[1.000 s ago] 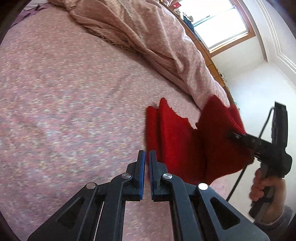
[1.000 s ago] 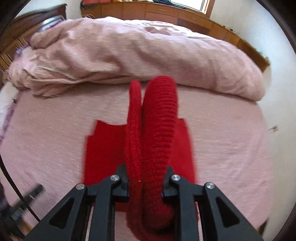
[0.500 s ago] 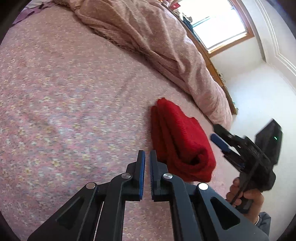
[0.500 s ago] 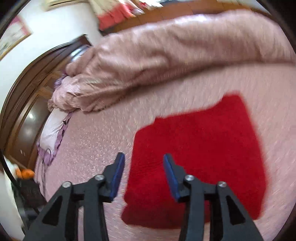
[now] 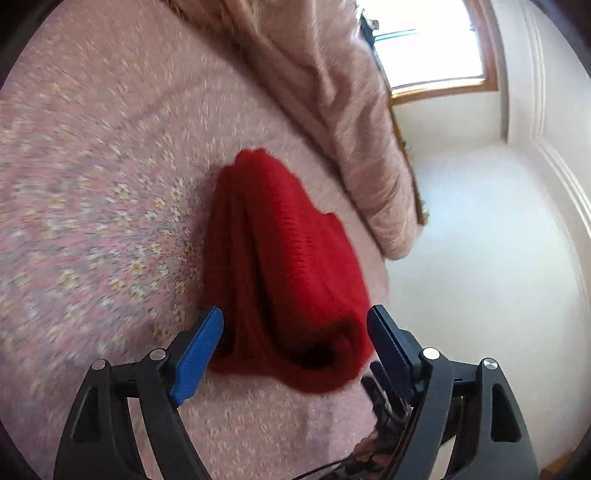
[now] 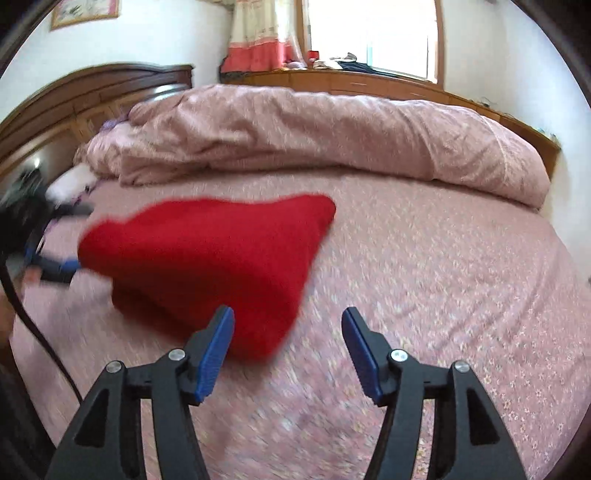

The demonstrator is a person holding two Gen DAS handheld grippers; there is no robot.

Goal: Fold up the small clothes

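Observation:
A red knitted garment (image 5: pixel 284 258) lies folded in a thick bundle on the pink flowered bedsheet (image 5: pixel 92 206). My left gripper (image 5: pixel 295 328) is open, its blue-padded jaws standing on either side of the bundle's near end without closing on it. In the right wrist view the garment (image 6: pixel 207 258) lies ahead and to the left. My right gripper (image 6: pixel 288 332) is open and empty, just right of the bundle's near corner. The left gripper (image 6: pixel 55 269) shows blurred at the garment's far left end.
A rumpled pink duvet (image 6: pixel 332 136) is heaped along the far side of the bed. A dark wooden headboard (image 6: pixel 92 88) stands at the left, a window (image 6: pixel 369 33) and low wooden cabinets behind. The bed edge and white wall (image 5: pixel 480 258) are right of the garment.
My right gripper let go of the garment, which dropped into a folded bundle, and drew back open. My left gripper opened and moved up to straddle the bundle's near end.

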